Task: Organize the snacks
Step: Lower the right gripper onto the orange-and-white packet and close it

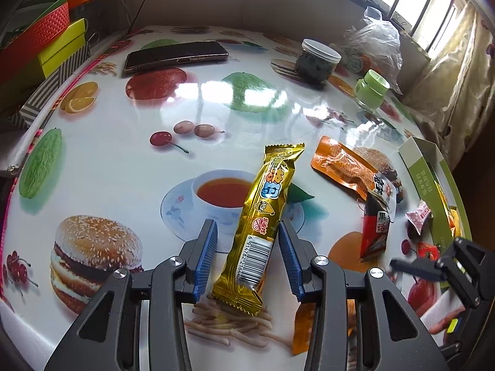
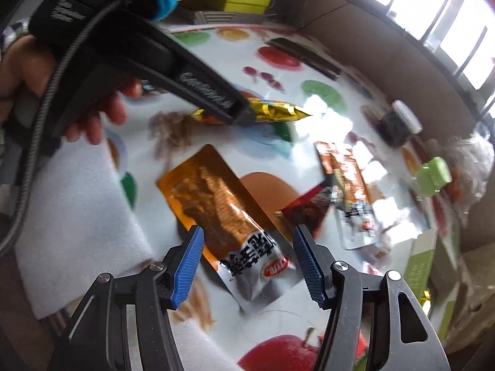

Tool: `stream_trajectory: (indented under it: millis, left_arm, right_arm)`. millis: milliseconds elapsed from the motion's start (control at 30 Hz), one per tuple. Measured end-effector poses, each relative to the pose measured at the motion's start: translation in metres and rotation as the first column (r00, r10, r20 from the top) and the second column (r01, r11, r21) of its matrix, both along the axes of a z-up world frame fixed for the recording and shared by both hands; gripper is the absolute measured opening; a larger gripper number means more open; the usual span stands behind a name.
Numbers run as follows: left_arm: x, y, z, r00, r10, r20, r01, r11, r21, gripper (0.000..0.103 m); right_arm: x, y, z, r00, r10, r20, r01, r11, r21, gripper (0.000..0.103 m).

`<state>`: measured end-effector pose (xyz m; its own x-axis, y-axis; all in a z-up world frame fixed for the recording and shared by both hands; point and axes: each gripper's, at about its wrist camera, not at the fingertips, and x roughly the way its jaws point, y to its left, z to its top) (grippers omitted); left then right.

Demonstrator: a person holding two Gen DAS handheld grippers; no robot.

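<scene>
A gold snack bar (image 1: pixel 263 216) lies on the fruit-print table (image 1: pixel 123 160) between the blue pads of my left gripper (image 1: pixel 246 225). The jaws are open, with a gap on both sides of the bar. In the right wrist view the same gold bar (image 2: pixel 278 111) pokes out past the left gripper's black finger (image 2: pixel 216 99). My right gripper (image 2: pixel 247 253) stands open wide over an orange and silver pouch (image 2: pixel 222 216), which lies flat between its fingers untouched. A second orange pouch (image 1: pixel 343 167), a red and black packet (image 1: pixel 376 225) and a small pink sweet (image 1: pixel 417 216) lie to the right.
A green and white box (image 1: pixel 427 170) sits at the right table edge. At the back are a phone (image 1: pixel 176 55), a dark jar (image 1: pixel 318 61), a small green jar (image 1: pixel 371 89) and a plastic bag (image 1: pixel 377 37). Coloured boxes (image 1: pixel 52 40) stack up at back left. White foam (image 2: pixel 77 216) lies near a hand (image 2: pixel 102 114).
</scene>
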<state>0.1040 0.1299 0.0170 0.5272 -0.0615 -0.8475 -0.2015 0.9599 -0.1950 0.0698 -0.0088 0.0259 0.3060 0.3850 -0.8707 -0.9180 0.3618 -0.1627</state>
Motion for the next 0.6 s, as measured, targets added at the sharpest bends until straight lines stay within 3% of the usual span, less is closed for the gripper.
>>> stream_trajectory:
  millis: [367,600]
  left_arm:
    - [0.0,0.001,-0.001,1.0,-0.008,0.004,0.008,1.0,-0.002,0.042]
    - [0.004,0.001,0.0,1.0,-0.01,-0.004,0.01,1.0,0.012,0.043]
  right_arm:
    - [-0.003,-0.009,-0.001,0.999,-0.002,-0.05,0.001,1.0,-0.003,0.062]
    - [-0.008,-0.002,0.001,0.998,-0.02,0.067,0.022,0.999,-0.026,0.064]
